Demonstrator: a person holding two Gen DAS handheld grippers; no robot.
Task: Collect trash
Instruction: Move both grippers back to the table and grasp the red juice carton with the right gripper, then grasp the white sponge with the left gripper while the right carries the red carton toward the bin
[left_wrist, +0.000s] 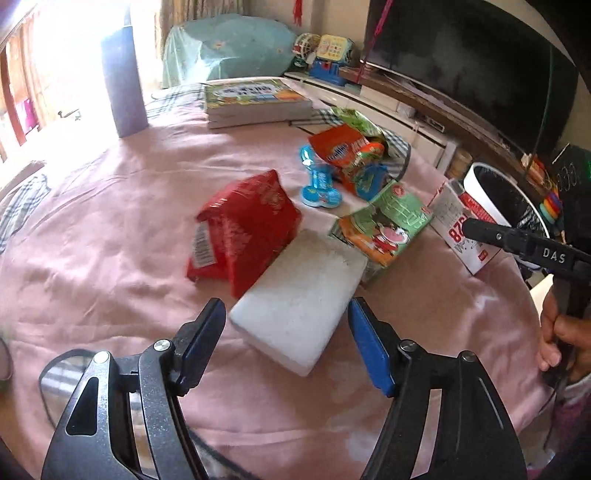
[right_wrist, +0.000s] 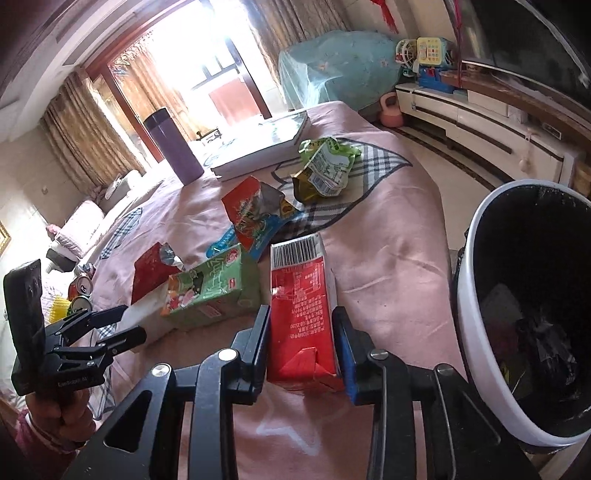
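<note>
my right gripper (right_wrist: 301, 347) is clamped narrow on the red carton (right_wrist: 301, 306), one pad on each long side. the carton lies flat on the pink tablecloth (right_wrist: 388, 258) with its long axis running straight away from me: the folded gable end sits near my wrist and the barcode end points toward the far side of the table. it is close to the table's right edge, and the white trash bin (right_wrist: 476, 295) with its black liner stands just beside it off that edge, some trash already inside.

my left gripper (left_wrist: 286, 328) is spread wide, its jaws flanking the near corner of a white foam block (left_wrist: 303, 295) without touching it. that block lies slantwise, its long axis running away and to the right, and a red snack bag (left_wrist: 243, 225) rests against its far left side.

just left of the carton is a green and orange box (right_wrist: 210, 291), tipped on its side. beyond it lie an orange wrapper (right_wrist: 251, 210), a blue wrapper (left_wrist: 319, 184) and a green crumpled bag (right_wrist: 325, 170) on a plaid patch of the cloth. further back stand a purple flask (right_wrist: 173, 147) and a stack of books (right_wrist: 262, 144).

around the table i see a curtained bright window, a low white tv cabinet (right_wrist: 480, 118) with toys on it, and a dark television above.
</note>
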